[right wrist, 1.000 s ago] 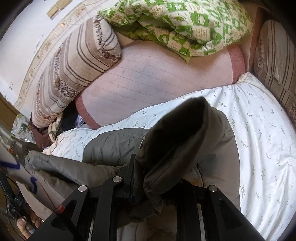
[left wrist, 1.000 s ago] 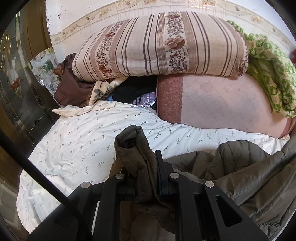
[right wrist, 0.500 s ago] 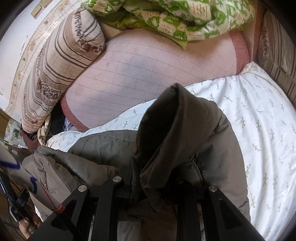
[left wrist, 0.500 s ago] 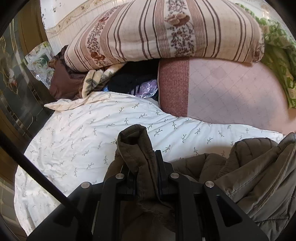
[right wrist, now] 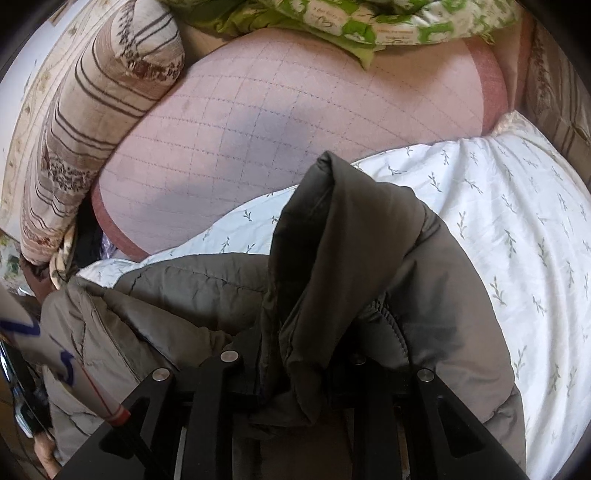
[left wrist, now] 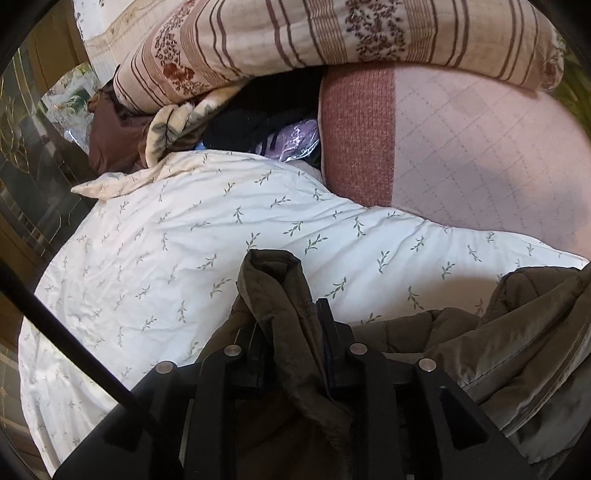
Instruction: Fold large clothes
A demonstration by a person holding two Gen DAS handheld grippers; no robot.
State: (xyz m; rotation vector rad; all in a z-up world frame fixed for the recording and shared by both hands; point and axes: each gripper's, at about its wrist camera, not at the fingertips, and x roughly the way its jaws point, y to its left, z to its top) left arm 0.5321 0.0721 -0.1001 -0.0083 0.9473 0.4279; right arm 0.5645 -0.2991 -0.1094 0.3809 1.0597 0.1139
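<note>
Folding barely begun: left gripper [left wrist: 291,325] jaws opening around the jacket [left wrist: 273,291] fold; right gripper [right wrist: 295,354] jaws pinching another.

Olive jacket [left wrist: 517,354], white leaf-sprigged sheet [left wrist: 184,240]

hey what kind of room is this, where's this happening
Most likely a bedroom, on a bed: a white leaf-print sheet covers the surface, a striped pillow and a pink quilted cushion lie at its far side, and a green patterned quilt is bunched behind.
</note>
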